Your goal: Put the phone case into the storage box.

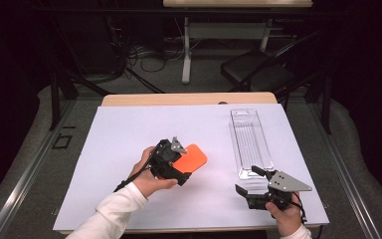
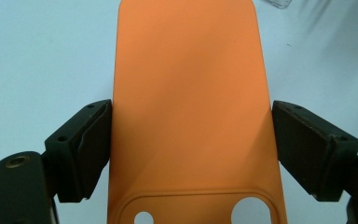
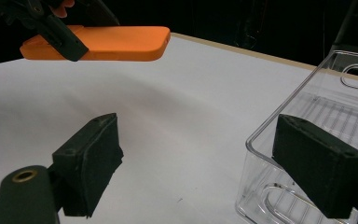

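On the left of the high view, the left tongs [image 1: 183,169] are holding an orange phone case [image 1: 191,157] above the white sheet [image 1: 129,149] that is covering the desk [image 1: 189,99]. In the left gripper view the two black jaws are pressing against the case's long edges, one on each side, and the case [image 2: 191,102] is running straight out between them, with its camera cut-outs at the bottom of the view. In the right gripper view the case [image 3: 116,43] is hanging flat and level, clear of the sheet.

Further right, a clear plastic tray [image 1: 250,142] is lying on the sheet with its long side running away from the person. The right tongs [image 1: 247,181] are sitting at the tray's near end, spread wide and gripping nothing. In the right gripper view one jaw is hovering over bare sheet while the other is sitting at the tray's [image 3: 307,93] near wall; whether it is touching the plastic cannot be told.
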The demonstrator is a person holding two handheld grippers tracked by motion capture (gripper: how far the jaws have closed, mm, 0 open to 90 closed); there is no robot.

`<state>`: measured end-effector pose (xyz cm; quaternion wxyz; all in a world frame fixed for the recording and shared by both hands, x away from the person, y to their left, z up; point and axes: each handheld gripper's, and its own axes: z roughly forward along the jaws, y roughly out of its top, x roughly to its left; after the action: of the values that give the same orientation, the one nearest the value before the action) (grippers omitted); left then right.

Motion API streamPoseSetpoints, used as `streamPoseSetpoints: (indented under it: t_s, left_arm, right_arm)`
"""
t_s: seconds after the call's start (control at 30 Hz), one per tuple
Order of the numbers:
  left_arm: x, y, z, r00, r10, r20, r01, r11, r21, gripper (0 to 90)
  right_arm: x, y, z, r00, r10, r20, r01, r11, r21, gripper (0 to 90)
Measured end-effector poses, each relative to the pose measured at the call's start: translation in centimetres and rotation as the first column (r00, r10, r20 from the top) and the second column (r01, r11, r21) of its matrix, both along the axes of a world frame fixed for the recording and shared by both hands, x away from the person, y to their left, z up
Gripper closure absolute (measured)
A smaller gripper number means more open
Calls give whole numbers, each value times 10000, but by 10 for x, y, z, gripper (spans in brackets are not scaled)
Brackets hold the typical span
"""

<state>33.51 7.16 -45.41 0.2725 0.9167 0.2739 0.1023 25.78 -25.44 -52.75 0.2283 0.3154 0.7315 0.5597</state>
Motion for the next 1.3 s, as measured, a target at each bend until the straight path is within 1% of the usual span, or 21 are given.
streamPoseSetpoints:
  t_s: [0.07, 0.13, 0.17, 0.3, 0.57, 0.63, 0.67, 0.77, 0.83, 0.87, 0.9, 0.93, 0.97, 1.0, 1.03, 1.1, 1.13, 1.17, 1.23, 1.27, 1.3]
  left_arm:
    - [0, 0, 0, 9999, -123, -30, 123, 9999, -24, 159]
    - [-1, 0, 2, 9985, -492, -231, 490, 9988, -65, 159]
    - [-1, 0, 2, 9980, -559, -289, 557, 9984, -87, 159]
    - [0, 0, 2, 9968, -682, -412, 675, 9976, -182, 159]
    - [-2, -1, 3, 9951, -877, -460, 863, 9957, -331, 159]
    - [-2, -1, 4, 9945, -923, -486, 905, 9952, -378, 159]
    - [-2, -1, 4, 9945, -933, -470, 915, 9950, -389, 159]
    - [-1, -1, 5, 9943, -964, -466, 946, 9948, -385, 159]
    - [0, -1, 5, 9940, -994, -467, 976, 9944, -396, 159]
    - [0, 0, 6, 9934, -1032, -502, 1013, 9941, -387, 159]
    - [1, 0, 6, 9930, -1053, -539, 1033, 9939, -383, 159]
    - [1, 0, 6, 9930, -1053, -539, 1033, 9939, -383, 159]
    - [1, 0, 6, 9926, -1083, -540, 1065, 9937, -349, 159]
    - [1, 0, 7, 9926, -1105, -503, 1091, 9936, -300, 159]
    - [1, 0, 8, 9927, -1111, -477, 1099, 9936, -280, 159]
    - [2, 1, 10, 9926, -1117, -475, 1104, 9935, -283, 160]
    - [2, 1, 10, 9925, -1122, -479, 1109, 9934, -300, 159]
    - [3, 1, 11, 9923, -1133, -499, 1118, 9932, -308, 159]
    - [3, 2, 13, 9927, -1113, -469, 1099, 9934, -325, 160]
    - [3, 2, 13, 9925, -1127, -470, 1112, 9932, -343, 159]
    - [3, 1, 14, 9925, -1127, -467, 1111, 9932, -342, 159]
  right_arm:
    - [0, 0, 0, 10000, -7, 4, 7, 10000, -1, 144]
    - [0, 0, 0, 10000, -4, -2, 4, 10000, 4, 144]
    - [0, 1, 0, 10000, 5, 11, -5, 10000, 29, 144]
    - [0, 1, -1, 10000, 21, 34, -21, 10000, -17, 145]
    - [1, 2, -1, 10000, 8, 58, -6, 9997, -244, 145]
    - [1, 3, -1, 10000, -32, 46, 34, 9997, -238, 145]
    - [2, 4, -1, 9999, -28, 137, 32, 9996, -283, 145]
    - [1, 6, 3, 10000, 17, -5, -17, 9988, -497, 145]
    - [2, 9, 7, 9999, 47, 101, -38, 9964, -850, 145]
    - [2, 9, 7, 9999, 47, 101, -38, 9964, -850, 145]
    - [4, 11, 10, 9999, 152, 69, -144, 9935, -1133, 146]
    - [4, 11, 10, 9999, 152, 69, -144, 9935, -1133, 146]
    - [6, 13, 13, 9997, 194, 125, -174, 9894, -1441, 146]
    - [6, 13, 13, 9997, 194, 125, -174, 9894, -1441, 146]
    - [6, 15, 17, 9994, 301, 188, -258, 9803, -1960, 146]
    - [6, 17, 21, 9985, 501, 241, -431, 9713, -2339, 146]
    - [7, 18, 23, 9981, 535, 318, -434, 9647, -2599, 146]
    - [7, 18, 23, 9981, 535, 318, -434, 9647, -2599, 146]
    - [8, 20, 28, 9970, 634, 436, -474, 9523, -3015, 147]
    - [9, 22, 33, 9954, 776, 555, -542, 9388, -3402, 148]
    - [9, 22, 33, 9954, 776, 555, -542, 9388, -3402, 148]
